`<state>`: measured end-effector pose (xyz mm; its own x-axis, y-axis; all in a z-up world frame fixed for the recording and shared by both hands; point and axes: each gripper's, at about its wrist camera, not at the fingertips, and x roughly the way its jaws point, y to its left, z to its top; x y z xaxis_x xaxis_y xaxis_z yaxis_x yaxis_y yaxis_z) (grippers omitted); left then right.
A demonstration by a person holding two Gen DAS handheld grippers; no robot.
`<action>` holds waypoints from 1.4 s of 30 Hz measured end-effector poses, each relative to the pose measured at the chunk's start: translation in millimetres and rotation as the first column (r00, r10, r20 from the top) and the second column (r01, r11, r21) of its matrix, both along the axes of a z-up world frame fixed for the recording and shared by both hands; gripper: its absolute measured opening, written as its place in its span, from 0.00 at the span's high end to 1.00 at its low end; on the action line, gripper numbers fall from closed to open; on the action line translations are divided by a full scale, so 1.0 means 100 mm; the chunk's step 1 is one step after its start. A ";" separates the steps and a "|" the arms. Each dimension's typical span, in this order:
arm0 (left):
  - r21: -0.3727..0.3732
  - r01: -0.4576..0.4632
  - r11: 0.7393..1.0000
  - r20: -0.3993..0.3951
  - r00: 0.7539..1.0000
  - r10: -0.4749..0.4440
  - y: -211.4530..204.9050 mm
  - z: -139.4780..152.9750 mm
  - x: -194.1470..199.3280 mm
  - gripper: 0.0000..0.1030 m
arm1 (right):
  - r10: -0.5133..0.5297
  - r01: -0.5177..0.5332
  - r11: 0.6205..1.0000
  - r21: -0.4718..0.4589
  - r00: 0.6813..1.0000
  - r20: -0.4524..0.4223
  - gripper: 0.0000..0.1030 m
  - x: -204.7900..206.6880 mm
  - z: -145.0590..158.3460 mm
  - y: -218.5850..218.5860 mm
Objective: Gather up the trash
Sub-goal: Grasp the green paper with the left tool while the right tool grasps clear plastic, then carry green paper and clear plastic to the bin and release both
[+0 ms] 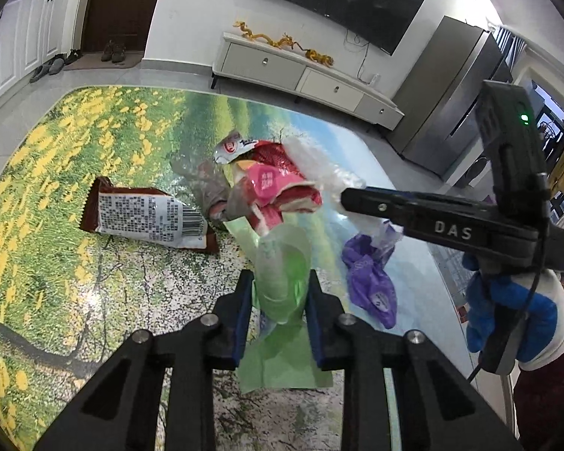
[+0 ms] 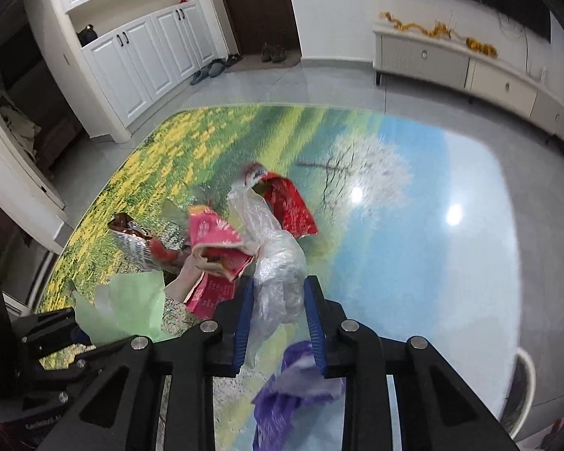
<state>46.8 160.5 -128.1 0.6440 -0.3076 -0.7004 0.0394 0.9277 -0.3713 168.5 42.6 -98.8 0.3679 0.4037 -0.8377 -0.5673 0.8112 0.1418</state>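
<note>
From my left wrist camera, the left gripper (image 1: 280, 293) has its fingers pinched on one pale green wrapper (image 1: 282, 282), its long axis running toward 12 o'clock. On the table (image 1: 56, 188) I count one brown snack packet (image 1: 150, 220) at 10 o'clock, long axis toward 3, one purple bag (image 1: 372, 282) at 2 o'clock, and a red-pink wrapper heap (image 1: 270, 188).

From my right wrist camera, the right gripper (image 2: 278, 304) clamps its fingers on one clear plastic bag (image 2: 270, 255), long axis toward 12, with the purple bag (image 2: 293, 387) below.
</note>
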 end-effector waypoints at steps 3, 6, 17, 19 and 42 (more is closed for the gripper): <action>0.009 -0.007 1.000 0.016 1.000 0.007 -0.01 0.08 -0.09 0.76 | -0.003 0.002 1.000 0.021 1.000 0.031 0.75 -0.09 0.15 -0.09; 0.022 -0.017 1.000 0.036 0.999 0.016 -0.02 0.18 -0.18 0.76 | -0.017 0.014 0.998 0.058 0.999 0.049 0.75 -0.16 0.27 -0.18; 0.012 -0.009 1.000 0.083 0.997 0.008 -0.12 0.52 -0.34 0.76 | -0.129 0.107 0.976 0.191 0.986 0.102 0.75 -0.42 0.66 -1.01; 0.003 0.024 1.000 0.090 0.996 -0.025 -0.23 0.59 -0.29 0.76 | -0.164 0.139 0.969 0.206 0.980 0.110 0.75 -0.45 0.70 -1.22; 0.048 0.446 0.894 -0.084 0.893 -0.442 -2.86 0.34 0.87 0.75 | -0.627 0.627 0.757 0.183 0.776 -0.064 0.75 -0.57 -0.10 -3.73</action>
